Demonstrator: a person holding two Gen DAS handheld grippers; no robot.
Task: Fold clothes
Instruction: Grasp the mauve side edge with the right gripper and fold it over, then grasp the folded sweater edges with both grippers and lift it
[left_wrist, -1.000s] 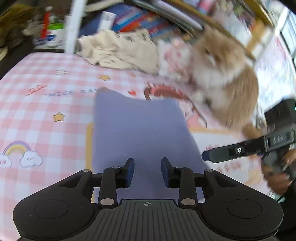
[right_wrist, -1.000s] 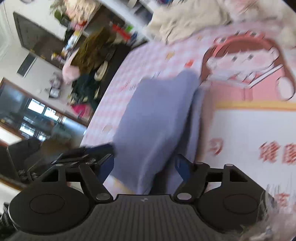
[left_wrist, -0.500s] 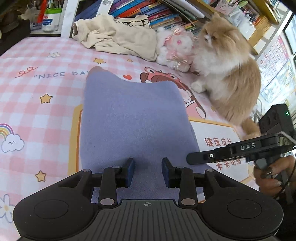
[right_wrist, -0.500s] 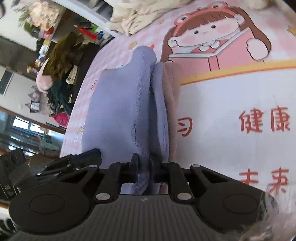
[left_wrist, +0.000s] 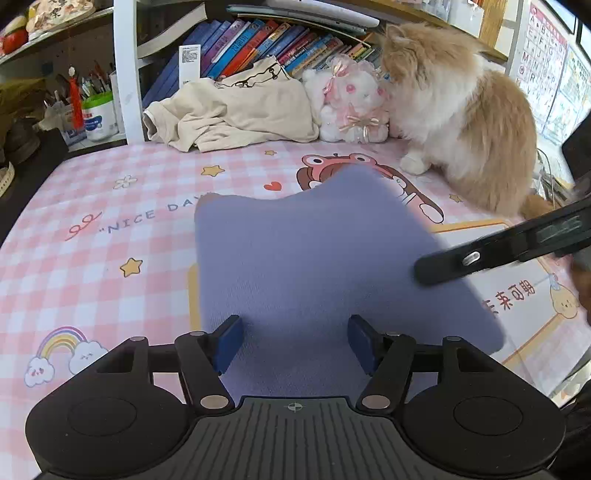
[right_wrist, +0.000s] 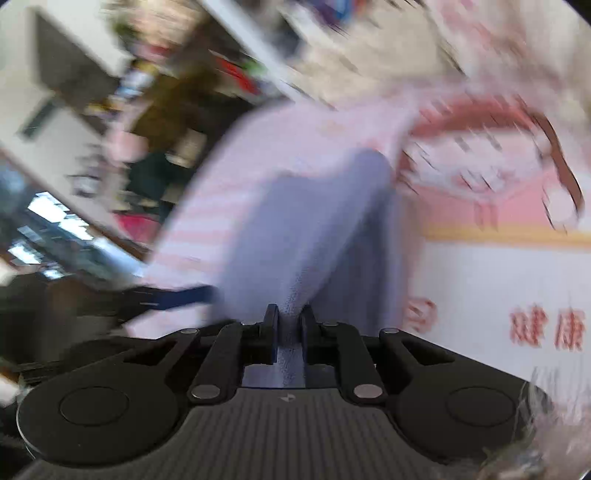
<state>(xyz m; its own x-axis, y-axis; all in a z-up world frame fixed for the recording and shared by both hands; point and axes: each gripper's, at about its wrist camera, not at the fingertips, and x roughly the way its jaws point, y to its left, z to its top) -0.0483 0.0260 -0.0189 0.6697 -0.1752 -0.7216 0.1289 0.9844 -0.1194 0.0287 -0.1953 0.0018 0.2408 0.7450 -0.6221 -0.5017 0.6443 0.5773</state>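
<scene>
From my left wrist view, my left gripper (left_wrist: 293, 343) hangs with jaws wide, holding nothing, over the near edge of the soft lavender-blue folded garment (left_wrist: 306, 266), which lies on the pink checked cartoon-print surface (left_wrist: 92, 229). My right gripper (left_wrist: 480, 258) reaches in from three o'clock. A fluffy ginger-and-white cat (left_wrist: 458, 122) sits at one o'clock, near the cloth's raised far corner. From my right wrist view, badly blurred, my right gripper (right_wrist: 289, 328) has its jaws narrow, pinching a ridge of the lavender garment (right_wrist: 314, 229). I judge the risk is dragging the layers askew with one side unheld, or the cat pawing the cloth.
</scene>
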